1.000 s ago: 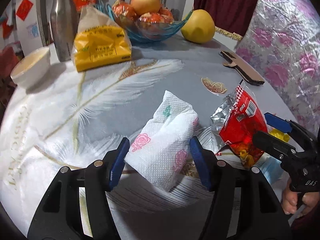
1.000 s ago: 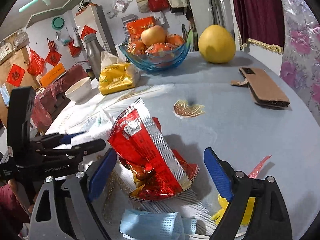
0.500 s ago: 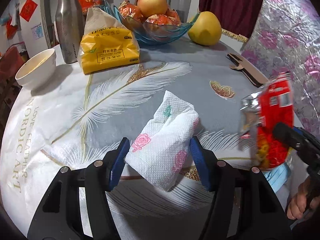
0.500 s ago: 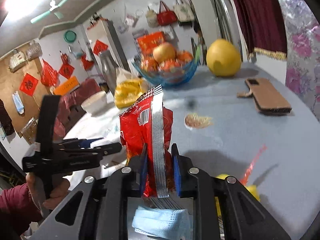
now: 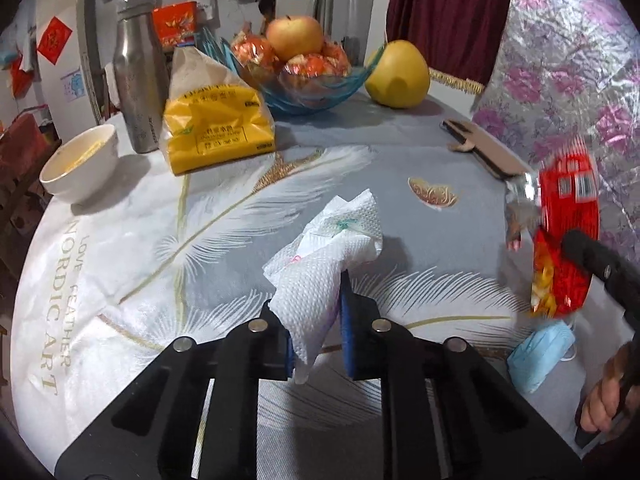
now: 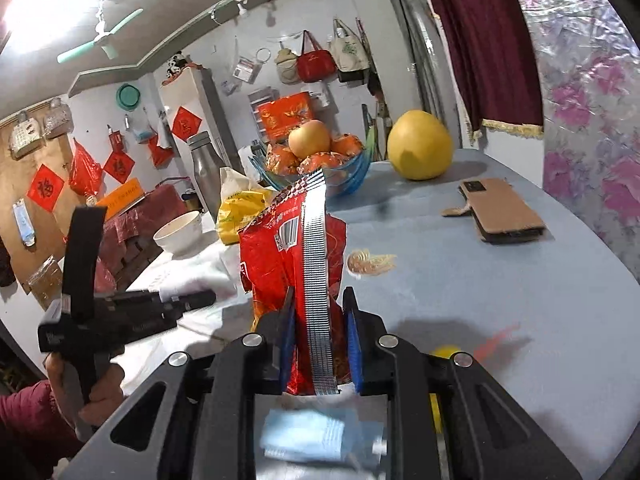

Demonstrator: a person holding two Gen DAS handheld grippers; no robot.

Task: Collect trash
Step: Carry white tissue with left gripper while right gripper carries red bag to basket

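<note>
L gripper (image 5: 318,320): jaws clamped on the crumpled paper towel (image 5: 326,264), pinch sits on the lower tail only; the bulk fans out ahead of the pads, over the tablecloth (image 5: 120,248).
R gripper (image 6: 320,344): narrow, clamped on the red snack wrapper (image 6: 296,264), which stands upright between the pads, clear of the table.

Risks, as judged:
- Towel is thin and loose. If you swing fast, the tail may slide out or tear, since little material is in the grip.
- Wrapper is slick foil, gripped near its base. Crumbs or bits inside may spill if you tip it; the top looks open, can't confirm.
- Blue face mask (image 6: 304,434) lies just below/behind the R pads, and a yellow item (image 6: 444,350) with a red strip (image 6: 496,342) just to their right. Both hands are full, so these wait, and a low pass w/ the wrapper could drag the mask off the edge.
- No bin in either view, so you can't tell which way to carry.

Count: paper towel x1, snack wrapper x1, face mask x1 on the table, yellow item x1, red strip x1. Non-trash ahead of the grippers: fruit bowl (image 5: 320,92) x1, pomelo (image 5: 396,74) x1, steel bottle (image 5: 140,80) x1, yellow bag (image 5: 216,128) x1, white bowl (image 5: 80,164) x1, phone in brown case (image 6: 502,210) x1.
</note>
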